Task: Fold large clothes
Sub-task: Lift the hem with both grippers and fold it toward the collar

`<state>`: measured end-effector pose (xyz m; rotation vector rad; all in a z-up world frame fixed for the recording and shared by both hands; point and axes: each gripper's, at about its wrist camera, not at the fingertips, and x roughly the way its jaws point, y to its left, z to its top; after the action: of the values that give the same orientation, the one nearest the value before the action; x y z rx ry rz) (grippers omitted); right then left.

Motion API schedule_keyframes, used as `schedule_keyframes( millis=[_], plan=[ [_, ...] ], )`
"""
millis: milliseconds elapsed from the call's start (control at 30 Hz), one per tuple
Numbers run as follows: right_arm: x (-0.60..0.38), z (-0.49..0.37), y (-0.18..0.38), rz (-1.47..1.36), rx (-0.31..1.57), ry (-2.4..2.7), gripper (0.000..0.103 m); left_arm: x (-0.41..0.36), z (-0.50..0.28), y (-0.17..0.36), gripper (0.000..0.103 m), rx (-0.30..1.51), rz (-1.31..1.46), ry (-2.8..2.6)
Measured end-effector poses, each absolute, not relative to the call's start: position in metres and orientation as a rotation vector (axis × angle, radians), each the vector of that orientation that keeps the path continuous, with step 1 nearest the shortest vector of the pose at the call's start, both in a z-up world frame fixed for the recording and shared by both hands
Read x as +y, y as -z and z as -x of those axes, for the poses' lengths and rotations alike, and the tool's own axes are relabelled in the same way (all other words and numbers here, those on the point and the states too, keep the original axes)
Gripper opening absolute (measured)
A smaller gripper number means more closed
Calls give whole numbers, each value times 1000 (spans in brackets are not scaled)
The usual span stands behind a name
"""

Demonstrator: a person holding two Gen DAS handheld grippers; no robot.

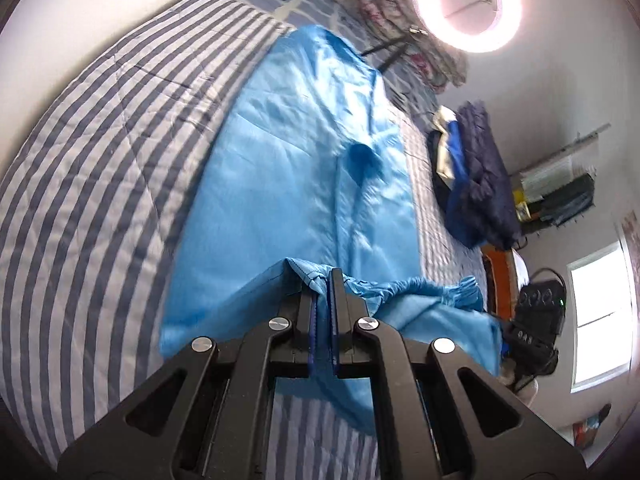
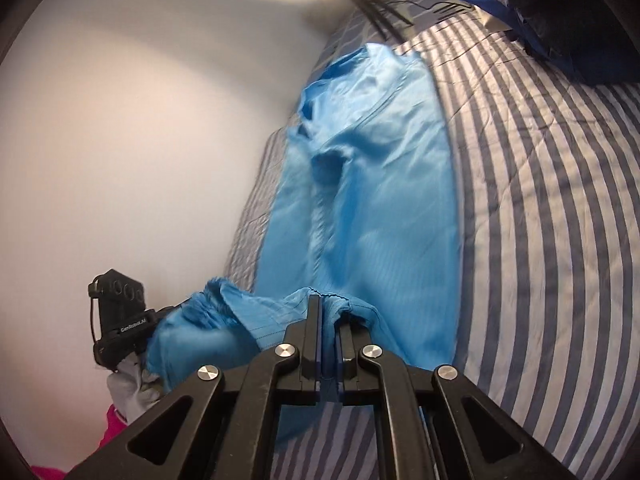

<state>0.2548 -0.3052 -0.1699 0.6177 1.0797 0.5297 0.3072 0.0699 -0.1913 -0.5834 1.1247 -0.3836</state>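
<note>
Gripping the near hem of a light blue garment (image 1: 304, 168), the left tongs (image 1: 323, 280) sit at the lower centre of the left wrist view, clamped together on the cloth. The right tongs (image 2: 329, 304) are likewise pinched on the same bunched edge at the lower centre of the right wrist view. From both, the garment stretches up the frame over a blue-and-white striped bed (image 1: 100, 160). A dark quilted jacket (image 1: 480, 184) lies at right in the left view, with a ring light (image 1: 468, 4) glowing at upper right.
</note>
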Motion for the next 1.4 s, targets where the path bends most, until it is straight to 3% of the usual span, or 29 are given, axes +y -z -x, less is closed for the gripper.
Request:
schedule_keyframes(
  millis=[500, 600, 667, 733, 800, 833, 967, 1033, 1167, 1400],
  plan=[
    [-294, -313, 203, -585, 1137, -415, 2, 71, -358, 235, 3, 1167, 578, 281],
    [-298, -313, 201, -612, 1139, -419, 7, 69, -361, 235, 3, 1165, 575, 274],
    [-301, -312, 198, -626, 1141, -423, 21, 70, -363, 233, 8, 1172, 582, 272],
    [-306, -311, 192, -626, 1130, -406, 48, 73, -365, 231, 22, 1169, 613, 281],
    [-314, -309, 184, -643, 1106, -405, 59, 77, -364, 228, 49, 1154, 640, 271],
    [-319, -309, 181, -655, 1098, -405, 61, 80, -364, 226, 51, 1137, 655, 271],
    [-332, -305, 165, -653, 1057, -409, 56, 85, -366, 215, 52, 1113, 654, 289],
    [-328, -301, 158, -587, 1063, -438, 46, 85, -361, 208, 52, 1096, 616, 293],
    [-302, -290, 159, -421, 1142, -579, 35, 74, -350, 201, 52, 1096, 512, 341],
    [-250, -296, 176, -118, 1206, -610, 32, 59, -349, 217, 52, 1142, 465, 356]
  ],
)
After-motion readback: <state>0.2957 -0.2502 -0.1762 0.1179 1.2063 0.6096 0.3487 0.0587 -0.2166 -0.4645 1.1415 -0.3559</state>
